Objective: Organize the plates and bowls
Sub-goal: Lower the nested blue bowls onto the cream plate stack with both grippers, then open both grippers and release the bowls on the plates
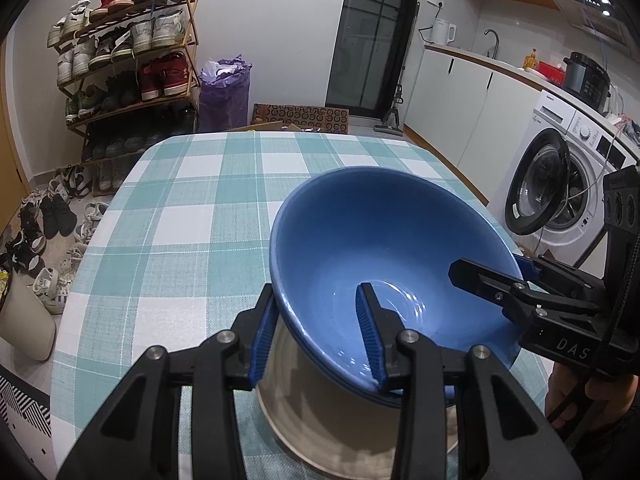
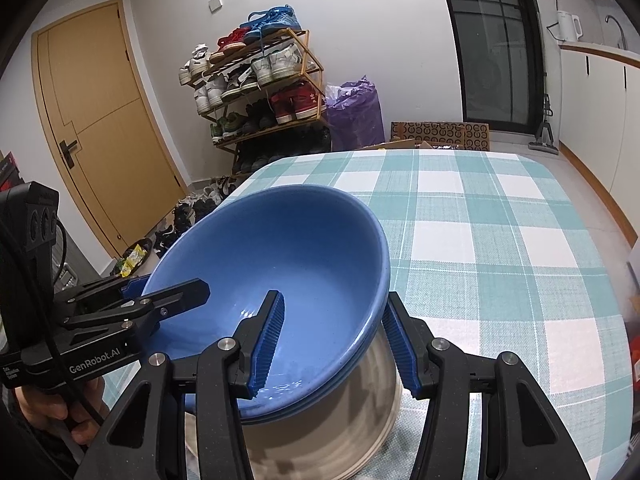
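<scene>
- The left gripper (image 1: pixel 320 334) points down at a slant, its two jaws astride the near rim of the blue bowl (image 1: pixel 384 248), seemingly clamped on it
- The right gripper (image 2: pixel 334 340) straddles the opposite rim the same way; whether it pinches, I cannot tell
- The bowl sits tilted on a white bowl (image 2: pixel 332 420), near the table's (image 2: pixel 500 220) front edge
- Behind the far edge stand a shoe rack (image 1: pixel 132 60) and a purple bag (image 1: pixel 224 96)

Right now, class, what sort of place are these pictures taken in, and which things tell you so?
Probably a small flat's kitchen and entry area: a washer under the counter, a kettle by the tap, and a shoe rack beside the door.
</scene>
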`<move>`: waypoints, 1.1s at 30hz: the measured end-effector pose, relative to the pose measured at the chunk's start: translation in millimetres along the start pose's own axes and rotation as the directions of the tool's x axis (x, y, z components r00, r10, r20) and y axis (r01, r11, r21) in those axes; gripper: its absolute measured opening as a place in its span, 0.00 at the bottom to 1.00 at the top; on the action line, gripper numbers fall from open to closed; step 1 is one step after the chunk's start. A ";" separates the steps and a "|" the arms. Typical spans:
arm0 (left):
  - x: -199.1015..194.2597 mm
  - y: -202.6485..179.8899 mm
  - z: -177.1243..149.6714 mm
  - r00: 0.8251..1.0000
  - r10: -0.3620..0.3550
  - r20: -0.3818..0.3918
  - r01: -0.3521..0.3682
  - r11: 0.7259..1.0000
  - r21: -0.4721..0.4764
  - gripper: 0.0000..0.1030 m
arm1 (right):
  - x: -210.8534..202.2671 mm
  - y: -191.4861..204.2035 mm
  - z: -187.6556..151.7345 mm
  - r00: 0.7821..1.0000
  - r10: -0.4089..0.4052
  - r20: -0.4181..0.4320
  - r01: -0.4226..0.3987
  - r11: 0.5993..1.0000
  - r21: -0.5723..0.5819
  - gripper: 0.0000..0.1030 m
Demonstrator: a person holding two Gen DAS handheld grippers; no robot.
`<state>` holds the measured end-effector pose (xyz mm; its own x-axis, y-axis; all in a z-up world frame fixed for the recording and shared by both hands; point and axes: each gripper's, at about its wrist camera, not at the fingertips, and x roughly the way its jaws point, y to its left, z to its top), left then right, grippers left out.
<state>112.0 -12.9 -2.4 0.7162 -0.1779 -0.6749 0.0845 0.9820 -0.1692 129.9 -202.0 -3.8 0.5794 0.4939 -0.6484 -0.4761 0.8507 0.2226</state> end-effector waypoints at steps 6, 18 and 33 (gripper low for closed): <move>-3.2 -0.9 0.0 1.000 0.002 0.004 -0.002 1.000 0.007 0.44 | -7.0 -0.7 1.0 1.000 -0.014 0.025 0.014 1.000 0.001 0.51; -20.4 -5.0 2.4 0.999 0.000 0.039 -0.001 1.000 0.020 0.59 | -19.4 3.2 3.6 0.999 0.007 0.052 -0.006 1.000 -0.018 0.59; -40.4 -6.2 -3.0 0.996 0.057 0.072 -0.060 0.997 0.039 0.97 | -37.9 7.4 -1.5 0.997 0.034 0.064 -0.031 0.998 -0.049 0.99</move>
<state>80.5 -12.0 23.9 0.7678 -0.1169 -0.6299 0.0683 0.9925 -0.1009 103.4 -214.6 21.3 0.6039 0.5328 -0.5928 -0.5257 0.8253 0.2061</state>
